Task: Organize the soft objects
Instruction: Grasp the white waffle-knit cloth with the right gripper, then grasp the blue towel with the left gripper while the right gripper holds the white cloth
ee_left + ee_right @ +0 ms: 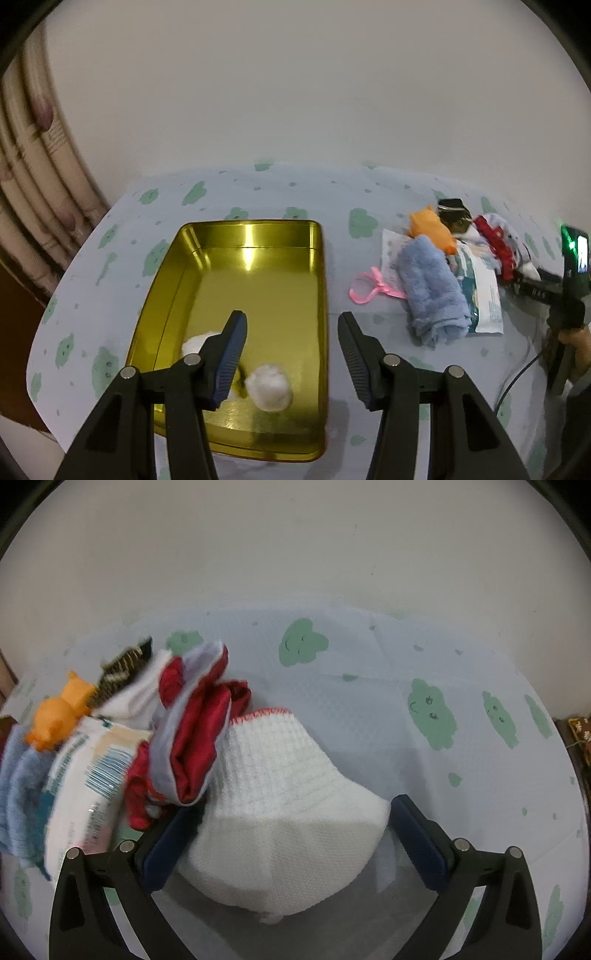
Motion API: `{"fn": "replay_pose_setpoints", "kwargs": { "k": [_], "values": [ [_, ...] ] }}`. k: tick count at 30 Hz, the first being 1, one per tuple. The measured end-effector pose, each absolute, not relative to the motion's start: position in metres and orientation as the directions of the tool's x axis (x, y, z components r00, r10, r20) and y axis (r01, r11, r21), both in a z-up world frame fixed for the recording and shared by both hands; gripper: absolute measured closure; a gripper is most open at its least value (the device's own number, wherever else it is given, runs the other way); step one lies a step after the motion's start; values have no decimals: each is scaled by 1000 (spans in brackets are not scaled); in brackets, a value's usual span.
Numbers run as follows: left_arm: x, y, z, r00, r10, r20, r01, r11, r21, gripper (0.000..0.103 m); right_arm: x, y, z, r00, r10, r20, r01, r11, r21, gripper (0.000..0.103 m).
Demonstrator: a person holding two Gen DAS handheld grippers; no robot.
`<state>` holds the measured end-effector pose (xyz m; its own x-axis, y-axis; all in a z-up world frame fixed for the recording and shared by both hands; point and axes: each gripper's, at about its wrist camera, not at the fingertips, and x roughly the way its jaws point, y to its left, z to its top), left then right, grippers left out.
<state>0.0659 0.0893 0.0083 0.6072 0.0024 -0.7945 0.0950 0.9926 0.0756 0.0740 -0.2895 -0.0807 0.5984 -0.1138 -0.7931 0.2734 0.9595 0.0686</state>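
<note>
Two grippers at work over one table (258,192) under a blue cloud-print cloth. Gold tin (321,295) near its left edge holds two white cotton balls (269,387). Pile of soft things at the right: blue towel (432,291), wipes packet (487,299), red-and-white cloth (195,738), orange toy (432,225). Left gripper (291,325) hangs wide and empty above the tin. Right gripper (295,834) stands wide astride the white knitted glove (288,812); contact unclear. Judged step: picking the glove. Next: close, lift, carry to the tin.

Gold tin (192,258), blue towel (432,291), green-clouded pale-blue cloth (369,701).
</note>
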Motion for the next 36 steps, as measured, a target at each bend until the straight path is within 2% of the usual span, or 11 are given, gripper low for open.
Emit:
{"fn": "replay_pose_setpoints", "kwargs": {
  "k": [3,4,5,7,10,12,14,25,36],
  "values": [
    [69,80,7,608,2,-794,109,990,87,51,73,-290,-79,608,-99,-787,265,961,84,2],
    [71,78,7,603,-6,-798,114,990,78,51,74,-290,-80,602,-93,-793,259,962,84,5],
    [73,75,6,595,-16,-804,118,991,68,51,75,-290,-81,594,-101,-798,262,962,74,14],
    [77,69,4,581,-34,-813,131,990,53,51,77,-289,-81,587,-107,-802,265,962,65,17],
    [80,60,3,573,-45,-819,152,987,51,51,77,-288,-80,601,-103,-793,254,965,67,33],
    [82,54,1,567,-55,-822,162,986,46,51,75,-287,-77,611,-92,-786,234,970,69,53],
    [83,48,0,561,-68,-825,171,985,35,51,70,-284,-74,616,-75,-784,220,972,80,61],
    [85,25,-16,524,-106,-845,218,976,13,51,9,-268,-68,638,-97,-764,255,963,90,64],
    [107,-9,-17,426,-208,-880,254,961,-104,51,1,-263,-77,632,-68,-772,263,956,131,63]
  ]
}}
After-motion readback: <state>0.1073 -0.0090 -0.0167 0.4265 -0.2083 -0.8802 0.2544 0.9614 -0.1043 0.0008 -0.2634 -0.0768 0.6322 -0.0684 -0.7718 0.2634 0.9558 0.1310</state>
